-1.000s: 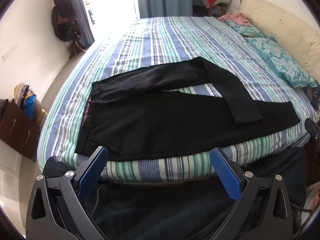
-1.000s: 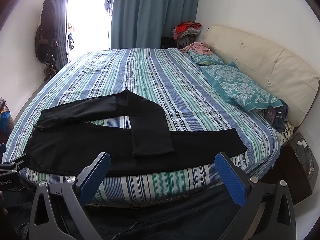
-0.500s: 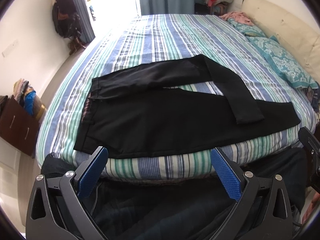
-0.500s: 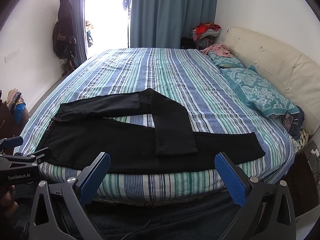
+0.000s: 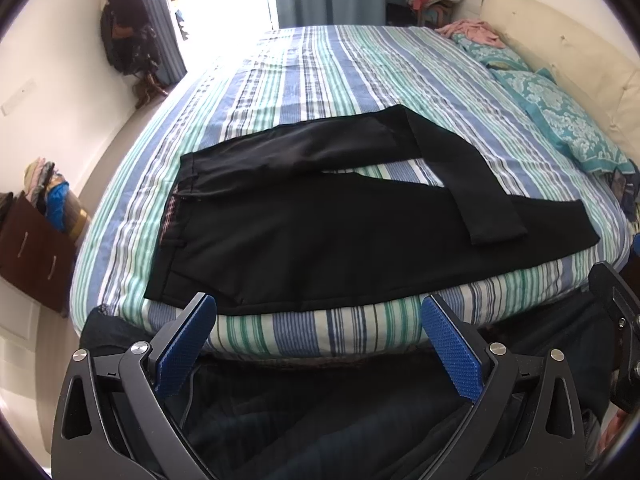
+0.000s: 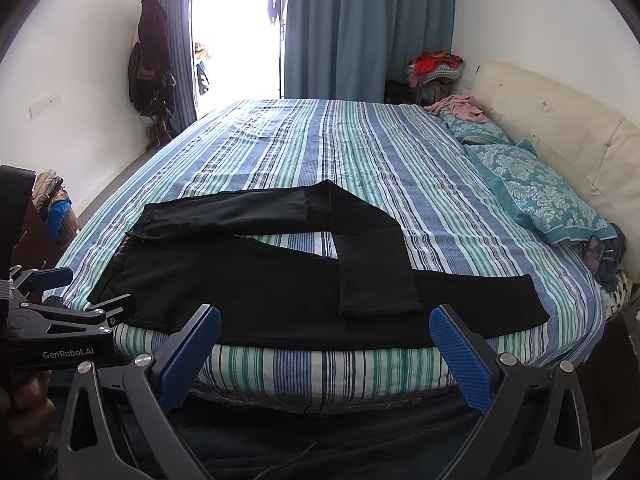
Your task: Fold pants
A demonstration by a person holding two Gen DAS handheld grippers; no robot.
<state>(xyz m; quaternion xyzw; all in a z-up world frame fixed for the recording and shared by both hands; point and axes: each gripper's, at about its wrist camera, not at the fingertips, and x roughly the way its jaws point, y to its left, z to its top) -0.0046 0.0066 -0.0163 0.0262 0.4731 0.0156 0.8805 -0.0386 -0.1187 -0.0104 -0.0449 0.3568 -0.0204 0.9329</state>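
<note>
Straightening the crossed leg (image 6: 372,256) comes first — your left gripper (image 5: 318,344) and right gripper (image 6: 325,354), both spread wide and empty, hover short of the pants (image 5: 320,240) — pinch its hem.

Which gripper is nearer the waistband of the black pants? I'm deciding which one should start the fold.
Left. The left gripper hovers off the bed's near edge just below the waistband end of the pants. The right gripper sits farther along, nearer the leg cuffs.
</note>
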